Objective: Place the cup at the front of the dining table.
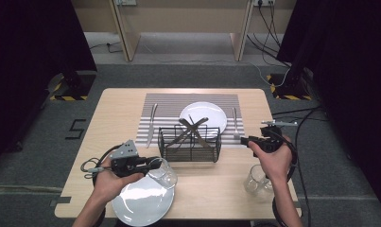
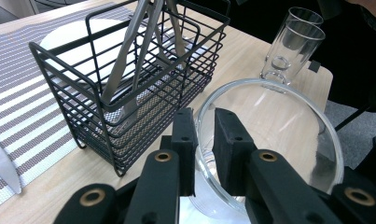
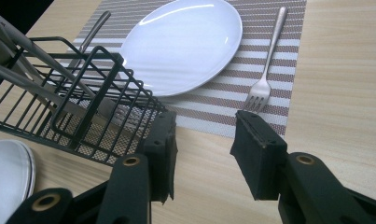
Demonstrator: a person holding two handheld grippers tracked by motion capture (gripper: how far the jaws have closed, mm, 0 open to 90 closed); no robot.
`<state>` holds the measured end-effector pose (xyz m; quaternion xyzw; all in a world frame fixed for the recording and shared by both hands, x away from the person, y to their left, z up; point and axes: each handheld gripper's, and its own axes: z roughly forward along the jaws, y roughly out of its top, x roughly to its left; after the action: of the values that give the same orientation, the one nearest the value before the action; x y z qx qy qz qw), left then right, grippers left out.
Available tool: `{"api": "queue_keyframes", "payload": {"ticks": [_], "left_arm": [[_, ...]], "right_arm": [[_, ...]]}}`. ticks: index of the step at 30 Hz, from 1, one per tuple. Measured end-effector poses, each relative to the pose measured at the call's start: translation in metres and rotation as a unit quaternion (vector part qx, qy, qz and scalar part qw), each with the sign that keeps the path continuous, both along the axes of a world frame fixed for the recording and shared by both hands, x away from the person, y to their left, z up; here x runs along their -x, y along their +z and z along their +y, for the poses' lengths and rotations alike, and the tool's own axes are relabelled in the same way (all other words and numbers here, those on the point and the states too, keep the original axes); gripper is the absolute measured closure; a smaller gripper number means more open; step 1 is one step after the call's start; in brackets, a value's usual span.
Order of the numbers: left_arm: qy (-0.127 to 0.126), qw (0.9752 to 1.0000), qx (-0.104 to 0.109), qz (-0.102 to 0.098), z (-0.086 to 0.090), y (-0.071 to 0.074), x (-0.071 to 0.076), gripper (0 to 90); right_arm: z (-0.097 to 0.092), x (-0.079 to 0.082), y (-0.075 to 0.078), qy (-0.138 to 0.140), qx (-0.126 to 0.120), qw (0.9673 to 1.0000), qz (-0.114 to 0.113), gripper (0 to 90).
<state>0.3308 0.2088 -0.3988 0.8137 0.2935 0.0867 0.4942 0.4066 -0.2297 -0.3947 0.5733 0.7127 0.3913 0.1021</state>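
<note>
1. Where the person's left hand enters at the lower left of the high view, the left gripper (image 1: 152,164) pinches the near rim of a clear round glass bowl (image 1: 162,174); in the left gripper view one black pad (image 2: 185,140) sits outside the glass wall and the other inside it, nearly pressed together, a grip that suits a thin wall.
2. The bowl sits over the far edge of a stack of white round plates (image 1: 142,200) at the table's near edge, probably about to be lifted clear of it.
3. A black wire cutlery basket (image 1: 190,143) stands mid-table, just beyond the bowl, its crossed steel utensils (image 1: 194,127) leaning on the rim, so they are ready to be taken out.
4. Behind it a grey-striped woven placemat (image 1: 164,105) carries a steel table knife (image 1: 151,124) at left, a white dinner plate (image 1: 212,115) in the middle and a steel fork (image 1: 235,124) at right: a place setting partly laid.
5. The right gripper (image 1: 245,140) hangs beside the fork, jaws spread and holding nothing.
6. Two tall clear drinking glasses (image 1: 257,181) wait near the right wrist.
7. No brand or label is legible; a dark mark like a "5" (image 1: 75,128) lies on the floor at left.
</note>
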Motion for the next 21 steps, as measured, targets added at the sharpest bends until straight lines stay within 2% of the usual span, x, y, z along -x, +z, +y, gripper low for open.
{"api": "queue_keyframes", "payload": {"ticks": [21], "left_arm": [[0.012,0.9999,0.002,0.0,0.012,0.002,0.001,78.6]], "right_arm": [[0.0,0.0,0.0,0.0,-0.002,1.0,0.001,58.8]]}}
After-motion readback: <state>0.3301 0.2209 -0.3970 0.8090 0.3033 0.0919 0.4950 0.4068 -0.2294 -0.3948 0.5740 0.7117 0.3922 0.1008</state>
